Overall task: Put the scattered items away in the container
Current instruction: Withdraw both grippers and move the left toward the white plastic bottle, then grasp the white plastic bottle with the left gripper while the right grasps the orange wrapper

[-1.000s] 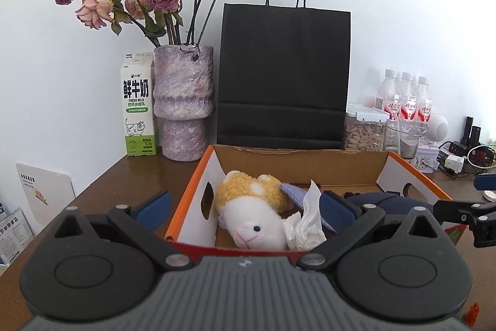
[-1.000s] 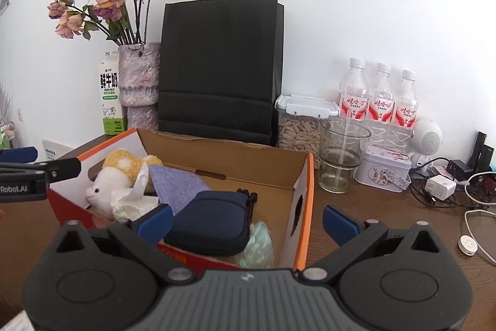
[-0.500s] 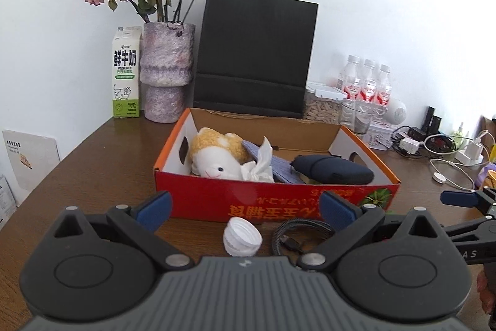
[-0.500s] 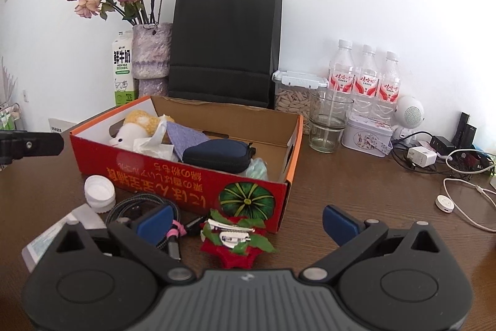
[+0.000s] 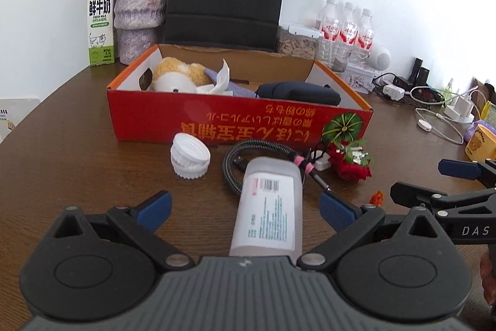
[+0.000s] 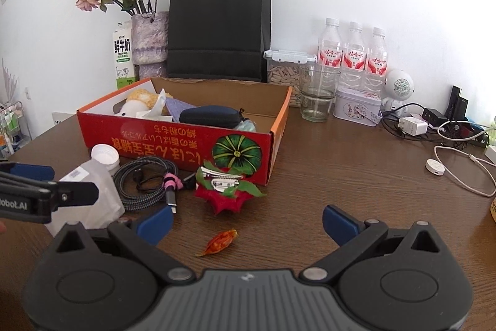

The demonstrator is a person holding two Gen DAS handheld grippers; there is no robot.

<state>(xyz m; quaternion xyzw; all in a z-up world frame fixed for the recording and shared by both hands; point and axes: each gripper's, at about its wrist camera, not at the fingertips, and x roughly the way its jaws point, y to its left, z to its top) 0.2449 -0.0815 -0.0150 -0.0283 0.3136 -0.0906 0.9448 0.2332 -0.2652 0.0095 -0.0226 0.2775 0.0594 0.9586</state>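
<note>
Left hand-held gripper [image 5: 245, 208] open, straddling the translucent bottle [image 5: 268, 207] lying on the tabletop [image 5: 77, 151] before the red box [image 5: 238, 120]. Close across its midsection, squarely. Right hand-held gripper [image 6: 246, 221] open, empty, over the orange petal [image 6: 220, 241].

I see a dark wooden bench [image 6: 341, 176] with a visible grain and a slight sheen, carrying a cardboard box [image 5: 235, 120] with a smooth red printed front and raw brown inside. Before it lie a translucent, frosted plastic bottle [image 5: 269, 207], a ribbed white plastic cap [image 5: 189, 155] and a braided, woven-looking cable [image 6: 145, 182]. My blue fingers [image 6: 156, 221] look matt.
</note>
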